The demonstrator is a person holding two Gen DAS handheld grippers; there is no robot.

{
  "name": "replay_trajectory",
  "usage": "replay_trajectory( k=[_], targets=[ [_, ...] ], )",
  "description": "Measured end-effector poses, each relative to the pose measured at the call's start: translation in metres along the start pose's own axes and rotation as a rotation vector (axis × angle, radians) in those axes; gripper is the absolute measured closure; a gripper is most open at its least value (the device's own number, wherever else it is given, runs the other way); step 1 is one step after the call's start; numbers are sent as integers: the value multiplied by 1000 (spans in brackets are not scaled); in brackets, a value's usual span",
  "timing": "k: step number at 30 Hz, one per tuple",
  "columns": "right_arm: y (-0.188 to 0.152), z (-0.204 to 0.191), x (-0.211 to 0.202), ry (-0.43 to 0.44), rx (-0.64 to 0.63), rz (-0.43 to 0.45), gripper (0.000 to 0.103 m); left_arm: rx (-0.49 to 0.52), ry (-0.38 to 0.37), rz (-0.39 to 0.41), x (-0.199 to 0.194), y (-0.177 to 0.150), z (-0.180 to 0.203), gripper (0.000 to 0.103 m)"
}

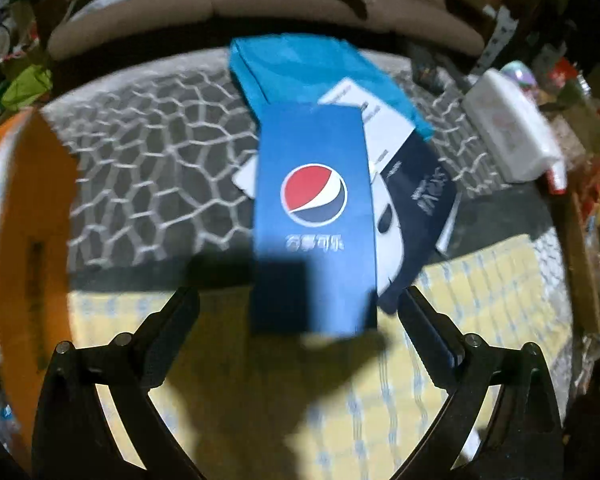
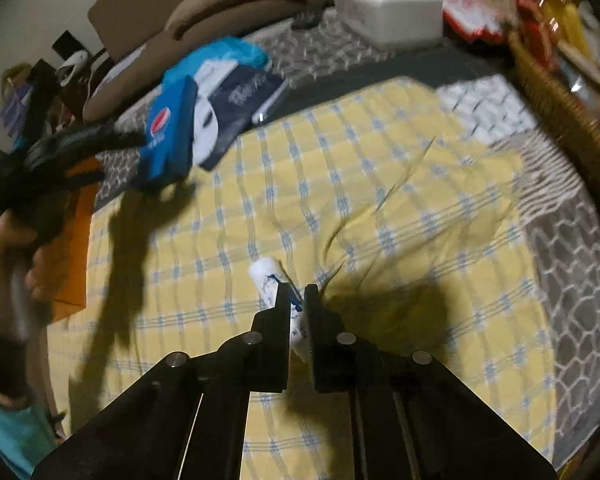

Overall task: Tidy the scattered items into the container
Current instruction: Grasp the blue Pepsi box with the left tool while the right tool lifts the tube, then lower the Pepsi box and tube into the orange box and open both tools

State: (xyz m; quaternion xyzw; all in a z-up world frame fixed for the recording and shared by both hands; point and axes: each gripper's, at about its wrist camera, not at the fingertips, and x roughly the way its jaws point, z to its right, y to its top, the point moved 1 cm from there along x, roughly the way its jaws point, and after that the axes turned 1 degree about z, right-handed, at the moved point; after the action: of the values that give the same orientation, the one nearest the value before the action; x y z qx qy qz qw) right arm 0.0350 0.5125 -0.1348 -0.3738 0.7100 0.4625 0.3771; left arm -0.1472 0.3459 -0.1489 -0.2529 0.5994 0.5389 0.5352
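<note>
right hand-held gripper (image 2: 296,294) pinched on white tube (image 2: 266,276), lying on yellow checked cloth (image 2: 380,200) | left hand-held gripper (image 1: 300,300) spread before blue box (image 1: 314,216), at cloth's far edge | tube judged light, squashy, slippery: best taken mid-body

1 blue Pepsi box (image 1: 314,216), 1 dark booklet (image 1: 420,204), 1 white tube (image 2: 270,280), 1 orange container (image 1: 36,216) (others too blurred).

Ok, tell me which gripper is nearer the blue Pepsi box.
Left. The left gripper sits open right at the blue Pepsi box; the right gripper, across the yellow cloth, clamps a white tube.
</note>
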Motion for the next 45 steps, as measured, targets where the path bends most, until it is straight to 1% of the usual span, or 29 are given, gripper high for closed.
replay_trajectory(
  k=[2, 3, 5, 6, 7, 8, 9, 10, 11, 12, 13, 15, 17, 19, 20, 22, 23, 26, 28, 29, 30, 32, 34, 37, 38, 40, 41, 43, 45],
  targets=[
    [-1, -6, 9, -1, -30, -19, 95, 1, 2, -1, 17, 4, 5, 4],
    [0, -9, 14, -20, -43, -24, 95, 3, 0, -7, 22, 3, 6, 4],
    [2, -15, 16, -43, -60, -19, 95, 17, -41, -57, 39, 3, 10, 4],
    [3, -19, 15, -54, -74, -10, 95, 34, -26, -93, 49, 1, 13, 4],
    [3, -22, 15, -65, -86, 1, 92, 73, 25, -79, 53, -1, 17, 4],
    [2, -24, 14, -78, -99, 16, 83, 108, 59, -55, 55, -4, 21, 2],
    [2, -28, 12, -94, -116, 35, 76, 133, 66, -22, 55, -7, 24, 2],
    [2, -29, 14, -100, -128, 41, 63, 130, 56, 6, 53, -9, 23, 7],
    [2, -32, 16, -107, -148, 45, 52, 119, 62, 41, 50, -10, 23, 24],
    [1, -35, 18, -104, -167, 42, 49, 112, 58, 56, 46, -11, 22, 25],
    [0, -37, 22, -101, -185, 33, 47, 105, 52, 33, 44, -12, 22, 25],
    [-3, -40, 32, -125, -212, 18, 46, 105, 23, 4, 36, -16, 19, 25],
    [-8, -41, 44, -156, -246, -12, 46, 125, 17, 19, 17, -26, 15, 25],
    [-13, -40, 56, -174, -257, -39, 46, 132, 6, 43, -12, -38, 8, 25],
    [-14, -41, 55, -183, -270, -18, 52, 128, -12, 59, -34, -47, 2, 25],
    [-16, -43, 56, -191, -285, 3, 74, 122, -31, 82, -70, -55, -4, 25],
    [-15, -41, 55, -190, -264, 15, 81, 113, -51, 101, -93, -62, -9, 25],
    [-15, -37, 50, -179, -198, 40, 81, 116, -106, 163, -156, -69, -21, 25],
    [-15, -36, 42, -158, -158, 73, 81, 150, -107, 242, -203, -72, -38, 25],
    [-15, -37, 33, -136, -133, 103, 81, 148, -82, 289, -231, -74, -56, 25],
    [-14, -39, 26, -116, -123, 113, 81, 138, -68, 313, -247, -75, -71, 25],
    [-11, -49, 12, -57, -103, 136, 81, 83, -38, 382, -284, -84, -115, 25],
    [-5, -63, 0, 3, -78, 143, 81, 23, 5, 433, -305, -94, -155, 25],
    [6, -103, -7, 111, -63, 145, 81, -97, 24, 450, -309, -110, -218, 25],
    [6, -127, -12, 166, -75, 140, 81, -159, 29, 448, -304, -115, -236, 25],
    [10, -163, -17, 243, -106, 133, 81, -246, -5, 438, -288, -123, -275, 25],
    [11, -189, -21, 285, -137, 129, 81, -279, -10, 429, -277, -124, -292, 25],
    [16, -229, -18, 346, -181, 118, 81, -273, 11, 423, -262, -120, -311, 25],
    [23, -268, -6, 408, -209, 83, 81, -238, 35, 433, -252, -110, -324, 25]
  ],
)
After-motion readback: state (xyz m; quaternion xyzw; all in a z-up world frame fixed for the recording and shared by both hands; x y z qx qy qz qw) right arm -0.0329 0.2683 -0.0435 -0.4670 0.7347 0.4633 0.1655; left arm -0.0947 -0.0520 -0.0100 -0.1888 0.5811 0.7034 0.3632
